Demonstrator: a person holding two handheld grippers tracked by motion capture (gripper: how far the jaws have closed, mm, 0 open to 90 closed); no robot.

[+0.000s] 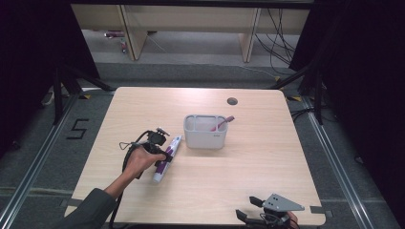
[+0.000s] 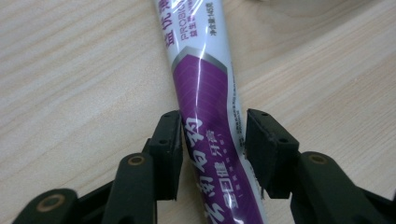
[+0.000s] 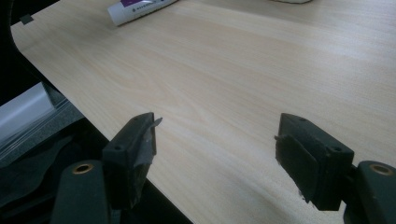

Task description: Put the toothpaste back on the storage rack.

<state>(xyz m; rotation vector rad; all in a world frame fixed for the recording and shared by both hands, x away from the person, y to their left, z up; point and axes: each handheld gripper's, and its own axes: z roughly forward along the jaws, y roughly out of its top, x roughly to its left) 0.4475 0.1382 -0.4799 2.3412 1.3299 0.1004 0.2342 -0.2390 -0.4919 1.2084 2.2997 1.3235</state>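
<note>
Two grippers on the job, but only one is really working right now. The left gripper (image 2: 212,154) is sitting over a purple-and-white toothpaste tube (image 2: 205,93) that's lying flat on the wooden table (image 1: 239,181), and the tube is running right between its jaws. They're standing about half open; the left pad looks like it's touching or nearly touching the tube's side, while the right pad is sitting just off the tube's edge, so I wouldn't call it a grip yet. In the high view the person's left hand (image 1: 138,160) is holding that gripper down low on the tube.

The right gripper (image 3: 219,154) is hanging at the near table edge with jaws spread wide and nothing between them, well apart from the tube.

Just beyond the tube, a grey holder (image 1: 206,132) is already carrying a pink toothbrush (image 1: 223,122). My guess is the tube is heading there too, so the squeeze, the lift and the drop-in are all still waiting.
</note>
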